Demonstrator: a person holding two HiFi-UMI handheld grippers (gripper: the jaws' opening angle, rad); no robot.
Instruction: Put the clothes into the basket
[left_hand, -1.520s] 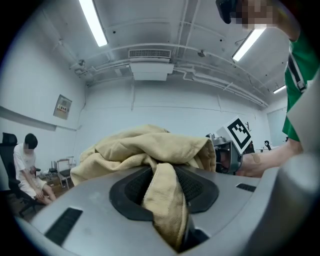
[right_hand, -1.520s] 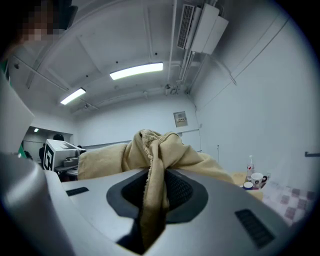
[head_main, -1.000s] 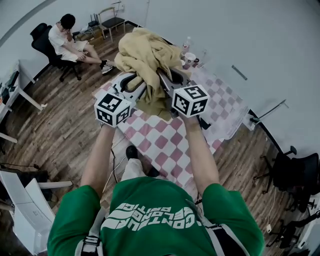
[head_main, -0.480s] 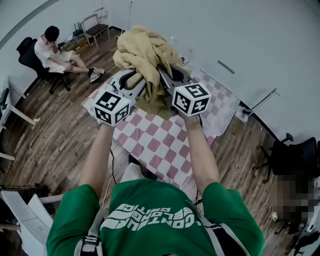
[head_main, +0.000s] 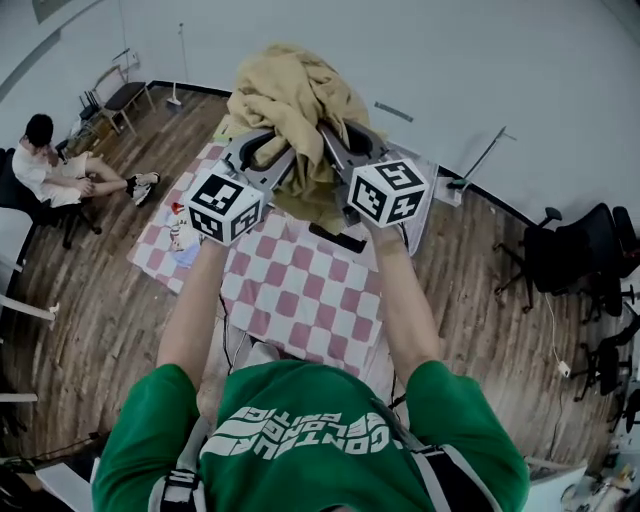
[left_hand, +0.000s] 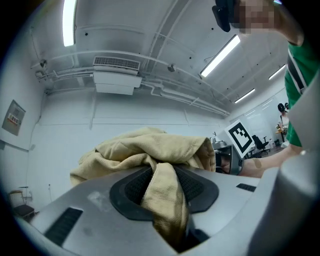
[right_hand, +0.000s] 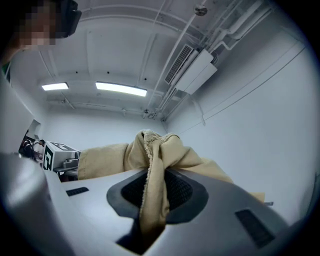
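A tan garment (head_main: 290, 100) is bunched up high in the air, above the checkered table. My left gripper (head_main: 262, 160) is shut on one fold of the garment (left_hand: 162, 192), which is pinched between its dark pads. My right gripper (head_main: 335, 150) is shut on another fold of the garment (right_hand: 152, 192). Both grippers point upward, side by side, with the cloth heaped over their tips. The left gripper's marker cube (head_main: 224, 204) and the right one's cube (head_main: 390, 190) face the head camera. No basket shows in any view.
A table with a pink-and-white checkered cloth (head_main: 300, 290) stands below, with a dark flat object (head_main: 338, 238) and small items (head_main: 185, 238) on it. A seated person (head_main: 50, 170) is at far left. Office chairs (head_main: 580, 260) stand at right on the wood floor.
The view has swung round: the table and the seated person have slid left and down in the picture. Both grippers still hold the garment up in the same way.
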